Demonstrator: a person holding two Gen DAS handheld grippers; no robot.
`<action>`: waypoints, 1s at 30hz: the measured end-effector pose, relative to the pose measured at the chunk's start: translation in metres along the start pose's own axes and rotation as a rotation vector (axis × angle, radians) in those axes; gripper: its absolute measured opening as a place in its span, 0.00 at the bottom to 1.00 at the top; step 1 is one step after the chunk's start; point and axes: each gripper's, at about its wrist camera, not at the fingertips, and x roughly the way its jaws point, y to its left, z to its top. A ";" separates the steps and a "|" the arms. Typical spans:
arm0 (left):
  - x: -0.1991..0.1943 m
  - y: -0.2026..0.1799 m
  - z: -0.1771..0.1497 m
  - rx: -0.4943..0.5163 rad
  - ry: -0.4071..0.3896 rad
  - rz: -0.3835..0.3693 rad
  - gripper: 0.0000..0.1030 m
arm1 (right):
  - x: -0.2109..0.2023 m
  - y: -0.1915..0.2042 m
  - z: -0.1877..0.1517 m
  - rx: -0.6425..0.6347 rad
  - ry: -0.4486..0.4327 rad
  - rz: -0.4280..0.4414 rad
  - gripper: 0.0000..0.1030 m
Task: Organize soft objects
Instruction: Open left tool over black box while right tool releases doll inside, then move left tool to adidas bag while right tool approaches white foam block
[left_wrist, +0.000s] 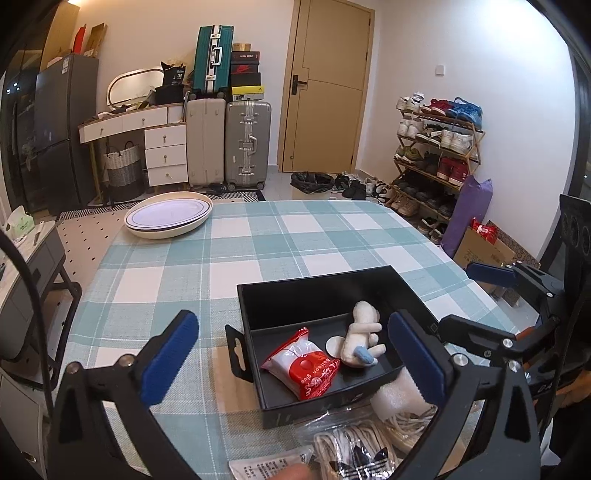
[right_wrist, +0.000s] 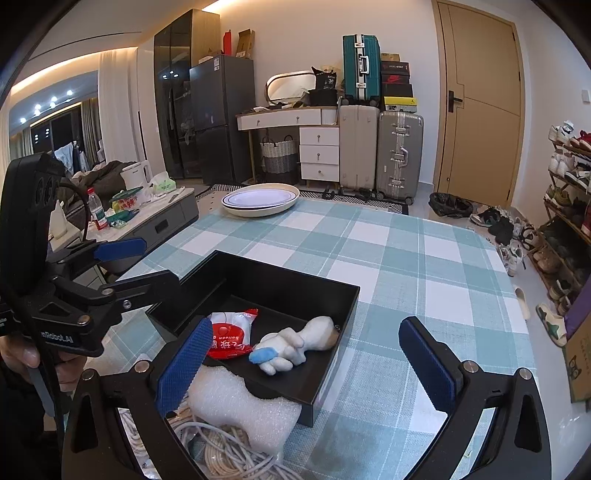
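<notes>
The plush toy (left_wrist: 360, 338) and the red packet (left_wrist: 303, 363) lie side by side in our black box (left_wrist: 314, 291) on the checked tablecloth (left_wrist: 258, 236). We hold the left gripper (left_wrist: 291, 363) and right gripper (right_wrist: 304, 365) with jaws wide apart, gripping nothing. White foam (right_wrist: 236, 402) and coiled cords (right_wrist: 229, 450) lie just outside the box.

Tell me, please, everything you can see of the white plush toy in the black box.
The white plush toy is a small, soft, off-white fabric figure with a rounded head, stubby limbs and a light blue piece at one end. It lies on its side on the floor of the black box, beside the red and white packet, close to it or just touching. A pale round disc shows under it in the left wrist view. Neither gripper touches it.
</notes>
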 end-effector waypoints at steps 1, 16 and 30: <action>-0.002 -0.001 -0.001 0.008 -0.001 0.004 1.00 | -0.002 0.000 0.000 0.005 -0.003 -0.001 0.99; -0.044 -0.018 -0.023 0.119 0.008 0.036 1.00 | -0.054 -0.005 -0.021 0.114 -0.037 -0.045 0.99; -0.053 -0.018 -0.038 0.103 0.040 0.037 1.00 | -0.072 -0.006 -0.045 0.149 -0.014 -0.067 0.99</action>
